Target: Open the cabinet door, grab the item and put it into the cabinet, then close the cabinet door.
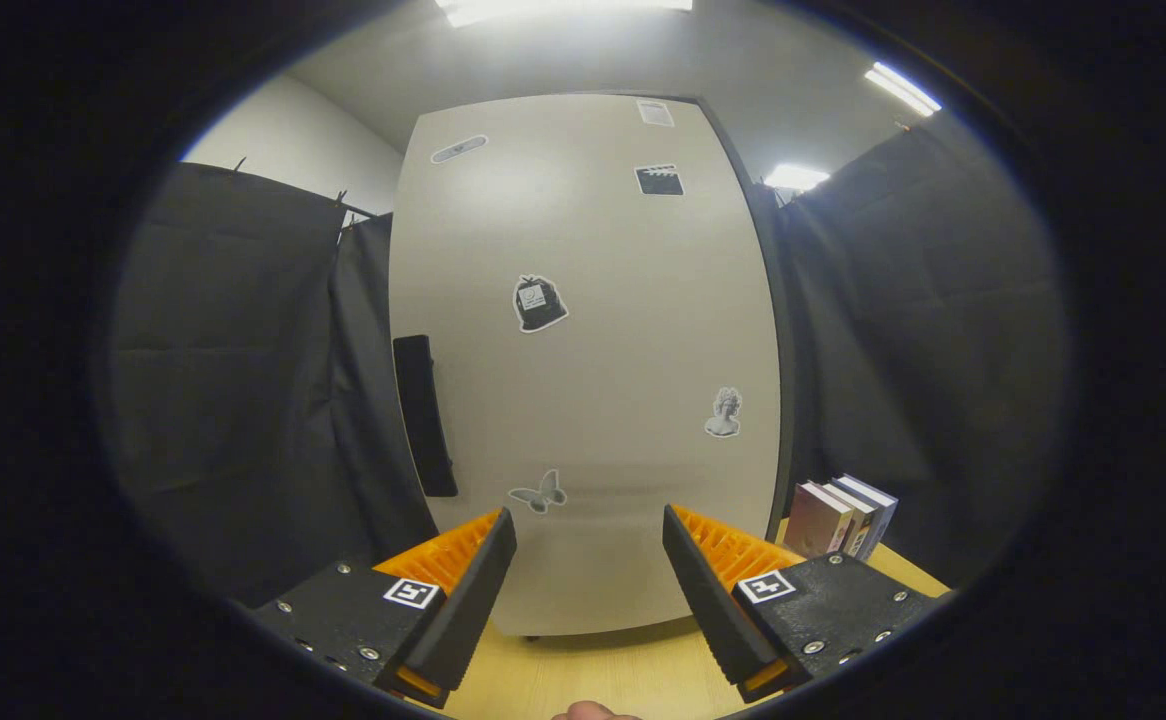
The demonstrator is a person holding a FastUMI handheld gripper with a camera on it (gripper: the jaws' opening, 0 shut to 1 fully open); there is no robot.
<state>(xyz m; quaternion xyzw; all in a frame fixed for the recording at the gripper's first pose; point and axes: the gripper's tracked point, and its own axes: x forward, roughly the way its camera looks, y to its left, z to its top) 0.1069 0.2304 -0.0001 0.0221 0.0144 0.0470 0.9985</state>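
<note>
Gripper [589, 525] jaws held apart and empty over the table [583, 670], closed cabinet door [583, 360] faced ahead, books [843, 515] stood beside it.

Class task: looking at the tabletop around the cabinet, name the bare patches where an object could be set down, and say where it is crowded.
The wooden table is bare between the open gripper fingers, up to the closed cabinet door. It looks tight right of the cabinet, where the upright books stand by the black curtain.
</note>
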